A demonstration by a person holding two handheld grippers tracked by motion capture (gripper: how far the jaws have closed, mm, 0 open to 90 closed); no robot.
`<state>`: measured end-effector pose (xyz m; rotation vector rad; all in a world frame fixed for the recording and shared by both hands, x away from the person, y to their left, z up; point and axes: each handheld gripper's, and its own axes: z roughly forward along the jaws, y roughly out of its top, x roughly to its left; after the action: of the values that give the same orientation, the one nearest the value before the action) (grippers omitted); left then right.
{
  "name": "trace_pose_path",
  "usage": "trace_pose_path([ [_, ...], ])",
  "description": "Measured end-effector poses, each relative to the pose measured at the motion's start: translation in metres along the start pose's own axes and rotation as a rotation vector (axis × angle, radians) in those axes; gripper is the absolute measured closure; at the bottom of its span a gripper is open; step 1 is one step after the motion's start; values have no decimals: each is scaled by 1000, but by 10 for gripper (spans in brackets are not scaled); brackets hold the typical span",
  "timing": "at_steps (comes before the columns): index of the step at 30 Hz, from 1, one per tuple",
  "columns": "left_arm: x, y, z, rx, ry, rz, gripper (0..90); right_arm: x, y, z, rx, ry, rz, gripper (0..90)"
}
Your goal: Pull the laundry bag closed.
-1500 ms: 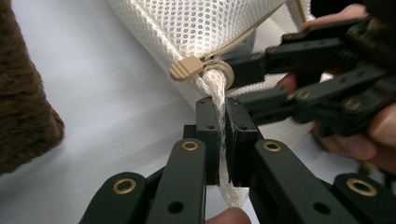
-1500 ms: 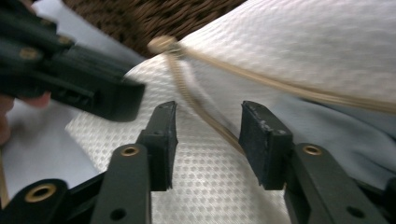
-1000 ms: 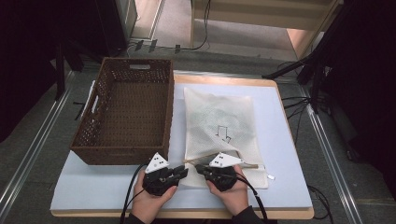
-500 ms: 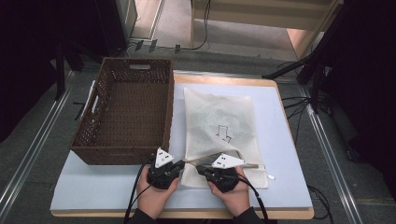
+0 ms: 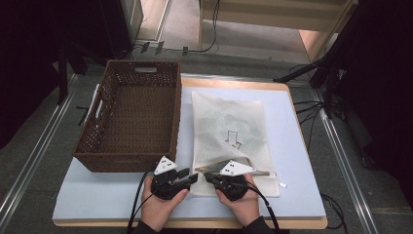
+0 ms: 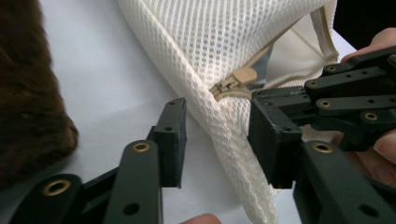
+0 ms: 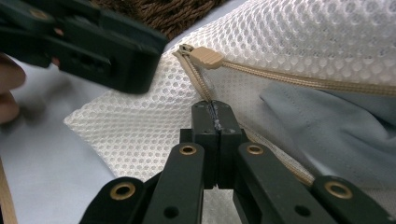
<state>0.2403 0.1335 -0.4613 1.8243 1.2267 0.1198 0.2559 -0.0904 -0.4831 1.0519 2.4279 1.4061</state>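
Observation:
A white mesh bag [image 5: 229, 122] lies flat on the pale blue table top, with its zipper end toward the person. My right gripper [image 5: 209, 177] [image 7: 215, 123] is shut on the zipper edge, just below the tan zipper pull [image 7: 205, 56] [image 6: 245, 74]. My left gripper [image 5: 191, 176] [image 6: 219, 144] faces it at the bag's near left corner. Its jaws have just been opening, and the folded mesh edge runs between the pads without touching them. Pale blue cloth [image 7: 327, 126] shows inside the bag's open mouth.
A brown wicker basket [image 5: 129, 163], empty, stands just left of the bag and close behind my left gripper. The table's front edge [image 5: 195, 222] runs under the person's hands. Cables and dark stands crowd the floor on the right.
My left gripper's jaws stand wider apart than half a second ago and have let go of the bag's corner. The right gripper has kept still.

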Motion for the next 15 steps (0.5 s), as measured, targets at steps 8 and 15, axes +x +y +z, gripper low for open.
trace_pose_path([
  [8,-2,-1,3,13,18,1,813,-1,2,-3,-12,22,13,889],
  [15,-9,-3,1,-22,64,88,849,-6,11,-9,-71,90,113,736],
])
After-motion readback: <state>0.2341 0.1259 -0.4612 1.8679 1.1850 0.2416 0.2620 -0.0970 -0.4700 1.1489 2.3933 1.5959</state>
